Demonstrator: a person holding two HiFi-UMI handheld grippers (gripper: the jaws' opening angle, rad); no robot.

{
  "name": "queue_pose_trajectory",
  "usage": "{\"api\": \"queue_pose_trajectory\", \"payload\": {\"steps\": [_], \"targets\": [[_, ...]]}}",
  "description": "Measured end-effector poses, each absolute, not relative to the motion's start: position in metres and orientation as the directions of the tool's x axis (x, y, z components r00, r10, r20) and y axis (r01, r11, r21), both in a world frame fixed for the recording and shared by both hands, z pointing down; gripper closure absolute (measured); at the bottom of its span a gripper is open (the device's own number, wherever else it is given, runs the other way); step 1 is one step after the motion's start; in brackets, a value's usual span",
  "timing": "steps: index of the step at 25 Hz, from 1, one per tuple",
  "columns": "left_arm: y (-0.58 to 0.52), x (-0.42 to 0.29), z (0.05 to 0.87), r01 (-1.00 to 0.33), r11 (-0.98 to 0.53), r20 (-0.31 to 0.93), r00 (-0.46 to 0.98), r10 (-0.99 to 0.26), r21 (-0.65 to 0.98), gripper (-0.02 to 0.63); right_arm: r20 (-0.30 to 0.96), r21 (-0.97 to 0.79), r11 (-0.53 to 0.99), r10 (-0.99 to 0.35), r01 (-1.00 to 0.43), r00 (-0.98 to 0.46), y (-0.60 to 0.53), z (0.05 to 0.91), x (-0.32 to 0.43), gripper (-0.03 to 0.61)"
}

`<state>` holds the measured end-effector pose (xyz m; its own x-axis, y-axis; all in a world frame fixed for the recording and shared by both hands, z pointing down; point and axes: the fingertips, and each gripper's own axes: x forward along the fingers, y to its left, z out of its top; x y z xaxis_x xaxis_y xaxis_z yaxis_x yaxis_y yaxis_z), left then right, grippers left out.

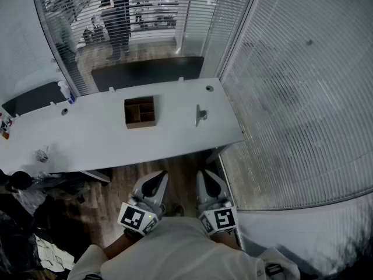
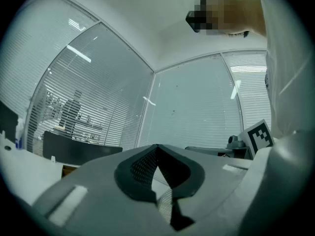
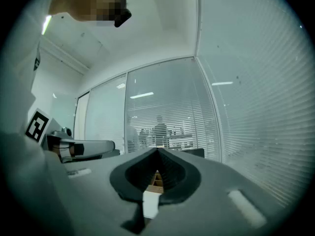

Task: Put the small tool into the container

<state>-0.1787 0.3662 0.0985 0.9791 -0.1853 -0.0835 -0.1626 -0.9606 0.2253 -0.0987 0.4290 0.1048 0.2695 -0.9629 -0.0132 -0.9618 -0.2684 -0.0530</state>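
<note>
A small grey metal tool (image 1: 200,115) lies on the white table (image 1: 105,139), right of a brown wooden container (image 1: 140,112) with several compartments. Both grippers are held close to the person's body, well short of the table's near edge. The left gripper (image 1: 156,180) has its jaws closed tip to tip, with nothing between them. Beside it, the right gripper (image 1: 205,179) is also shut and empty. In the right gripper view a sliver of the container (image 3: 156,180) shows through the jaw gap. The left gripper (image 2: 156,147) and the right gripper (image 3: 157,151) each show joined tips.
A white bottle (image 1: 65,90) stands at the table's back left, and small items (image 1: 42,154) lie near its left front. Glass walls with blinds (image 1: 291,98) close in the right side. A person (image 1: 116,16) stands beyond the far glass. Clutter (image 1: 35,214) sits on the floor at left.
</note>
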Motion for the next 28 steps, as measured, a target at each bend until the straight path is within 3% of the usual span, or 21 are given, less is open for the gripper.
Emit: {"api": "queue_pose_trajectory", "payload": {"steps": [7,13,28], "targets": [[0.374,-0.180,0.094,-0.152,-0.975,-0.100,0.980,-0.170,0.164,0.611,-0.032,-0.034,-0.270,-0.962,-0.962,0.271,0.435,0.092,-0.101,0.580],[0.382,-0.170,0.092,-0.152,-0.971,-0.086,0.982,-0.171,0.186,0.611,-0.064,-0.058,-0.212,-0.974,-0.976,0.216,0.439,0.082,-0.102,0.578],[0.422,-0.125,0.107,-0.119,-0.974,-0.053,0.990,-0.131,0.193,0.611,-0.067,-0.089,-0.230,-0.969,-0.969,0.237,0.478,0.091,-0.061,0.578]]}}
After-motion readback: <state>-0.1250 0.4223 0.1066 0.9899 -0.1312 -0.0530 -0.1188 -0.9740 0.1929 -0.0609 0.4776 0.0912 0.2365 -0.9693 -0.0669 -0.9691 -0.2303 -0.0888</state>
